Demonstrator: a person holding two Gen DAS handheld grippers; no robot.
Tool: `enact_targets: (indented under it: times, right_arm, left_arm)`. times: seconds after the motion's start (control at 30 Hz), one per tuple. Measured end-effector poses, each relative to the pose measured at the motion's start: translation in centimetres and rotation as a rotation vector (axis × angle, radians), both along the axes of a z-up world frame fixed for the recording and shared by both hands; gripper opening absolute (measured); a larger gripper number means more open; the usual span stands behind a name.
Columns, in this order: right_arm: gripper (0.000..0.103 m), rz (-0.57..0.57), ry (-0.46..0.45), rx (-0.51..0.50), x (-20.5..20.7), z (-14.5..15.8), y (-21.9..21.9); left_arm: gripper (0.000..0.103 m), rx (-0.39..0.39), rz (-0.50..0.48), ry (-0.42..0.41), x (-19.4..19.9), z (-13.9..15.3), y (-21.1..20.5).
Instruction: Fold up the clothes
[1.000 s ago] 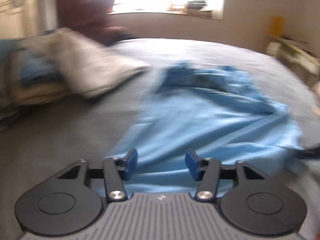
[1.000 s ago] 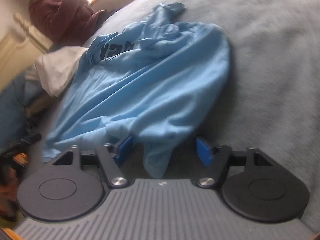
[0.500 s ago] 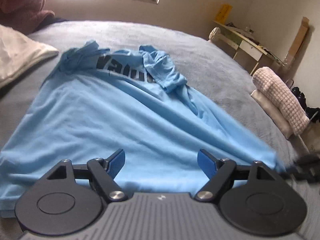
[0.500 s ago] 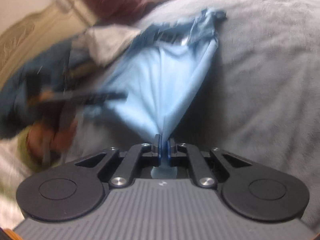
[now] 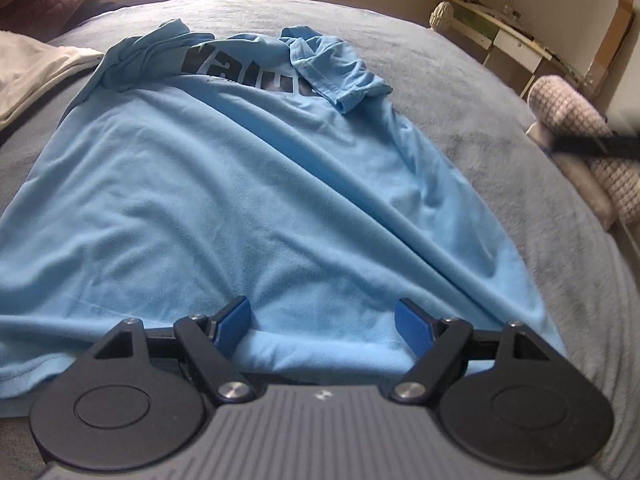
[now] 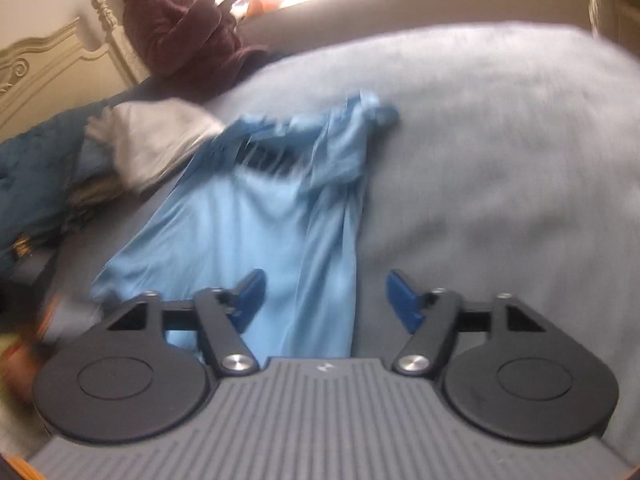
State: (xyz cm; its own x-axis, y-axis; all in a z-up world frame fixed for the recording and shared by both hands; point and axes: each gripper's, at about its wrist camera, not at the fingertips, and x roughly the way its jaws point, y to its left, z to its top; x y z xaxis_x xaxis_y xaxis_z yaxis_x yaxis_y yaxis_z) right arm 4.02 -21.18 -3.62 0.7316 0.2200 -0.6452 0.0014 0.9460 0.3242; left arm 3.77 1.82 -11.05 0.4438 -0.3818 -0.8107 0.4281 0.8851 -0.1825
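Light blue T-shirt (image 5: 256,184) — lying spread on the grey bed cover (image 5: 472,92), printed side up, hem toward the left wrist camera and collar end far off. Dark lettering (image 5: 240,70) is showing across the chest, partly covered. One sleeve (image 5: 340,76) is lying folded back over the body at the far right; the other shoulder is lying bunched at the far left. Long creases are running diagonally down the right half of the cloth.

Left gripper (image 5: 322,326) — hovering low over the hem, jaws standing wide apart, blue pads (image 5: 412,324) pressing on nothing; a ridge of hem cloth is lying just beneath them.

Right gripper (image 6: 322,300) — jaws opening, now wide; in its blurred view the shirt's near edge is passing under the gap, and no pad is touching it. In the left view it is showing only as a dark blur at the right edge.

White folded cloth (image 5: 36,68) — lying beside the shirt's far left shoulder.

Person in a maroon top (image 6: 184,36) — sitting at the far side of the bed, near the window.

Knitted beige item (image 5: 580,132) — resting beyond the bed's right edge.
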Motion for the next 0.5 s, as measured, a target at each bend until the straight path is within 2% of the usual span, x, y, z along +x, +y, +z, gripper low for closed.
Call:
enact_targets:
  times: [0.03, 0.1, 0.2, 0.23, 0.27, 0.3, 0.33, 0.37, 0.43, 0.5]
  right_arm:
    - [0.085, -0.009, -0.013, -0.013, 2.2, -0.5, 0.4]
    - [0.085, 0.002, -0.009, -0.030, 6.2, -2.0, 1.1]
    - [0.085, -0.042, 0.033, -0.103, 12.0, -4.8, 1.7]
    - [0.078, -0.065, 0.056, -0.108, 13.3, -5.5, 1.6]
    - [0.039, -0.088, 0.077, -0.107, 14.5, -6.2, 1.5]
    - [0.016, -0.114, 0.089, -0.083, 15.1, -6.5, 1.1]
    - [0.010, -0.138, 0.095, -0.060, 15.6, -6.8, 0.6]
    - [0.009, -0.160, 0.070, -0.048, 15.8, -6.5, 0.4]
    - [0.009, -0.188, 0.012, -0.088, 16.4, -5.6, 0.2]
    - [0.009, -0.214, -0.009, -0.105, 17.4, -4.8, -0.6]
  left_arm:
    - [0.081, 0.008, -0.002, -0.005, -0.1, 0.0, -0.1]
    - [0.082, 0.021, -0.005, -0.014, -0.2, 0.0, -0.4]
    - [0.084, 0.034, -0.013, -0.030, -0.5, -0.1, -0.7]
    - [0.085, 0.036, -0.019, -0.037, -0.6, -0.2, -0.7]
    - [0.087, 0.039, -0.025, -0.043, -0.7, -0.3, -0.8]
    - [0.088, 0.044, -0.038, -0.052, -0.9, -0.4, -0.9]
    - [0.089, 0.052, -0.051, -0.066, -1.2, -0.6, -1.1]
    - [0.089, 0.061, -0.063, -0.081, -1.4, -0.8, -1.2]
    - [0.090, 0.071, -0.078, -0.100, -1.8, -0.9, -1.3]
    - [0.090, 0.050, -0.085, -0.094, -1.7, -0.8, -1.1]
